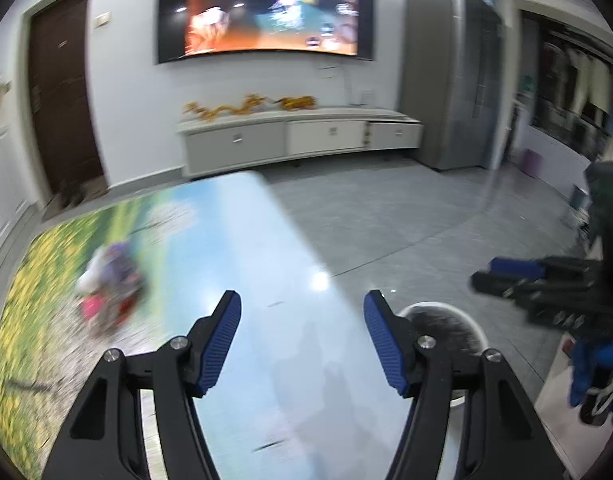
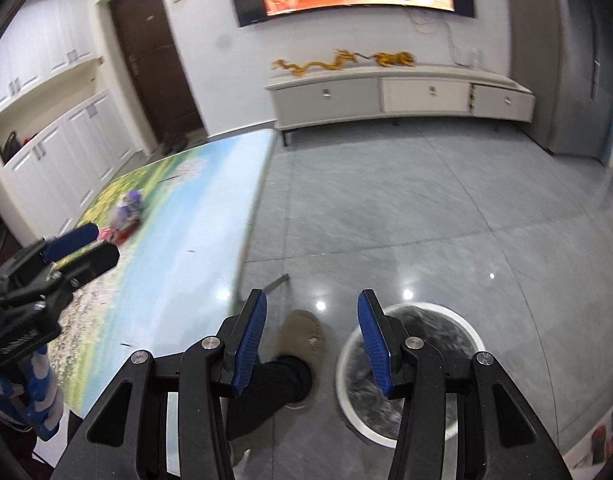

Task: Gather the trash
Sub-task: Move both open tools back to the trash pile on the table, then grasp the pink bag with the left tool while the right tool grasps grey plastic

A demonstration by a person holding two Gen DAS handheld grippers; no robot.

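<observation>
Left wrist view showed the left gripper (image 1: pixel 302 336) with its jaws standing well apart and nothing between them, above a table (image 1: pixel 266 360) covered in a glossy printed landscape. The trash pile (image 1: pixel 108 294), a blurred heap of purple, white and red wrappers, lay on the yellow-flowered part of the cloth, off to the left of the fingers and apart from them. In the right wrist view the right gripper (image 2: pixel 311 336) hung past the table edge over the floor, jaws moderately apart and also empty; the same trash pile (image 2: pixel 124 216) sat far up the table, near the other gripper.

Judging by its crumpled look, the trash was probably light, soft and crinkly, likely to shift or scatter when nudged. Pinching the raised middle of the heap, where folds bunch up, seemed the safer hold; it may take more than 1 grab. The blur left its exact make-up unclear.

The tabletop looked smooth and shiny, so pieces could slide. A white bin (image 2: pixel 410 368) with a dark liner stood on the grey tiled floor (image 2: pixel 426 220) just beside the table, next to a slippered foot (image 2: pixel 302 340). Beyond were a wall television (image 1: pixel 266 8), a low white cabinet (image 1: pixel 298 140) and a dark door (image 1: pixel 62 92).
</observation>
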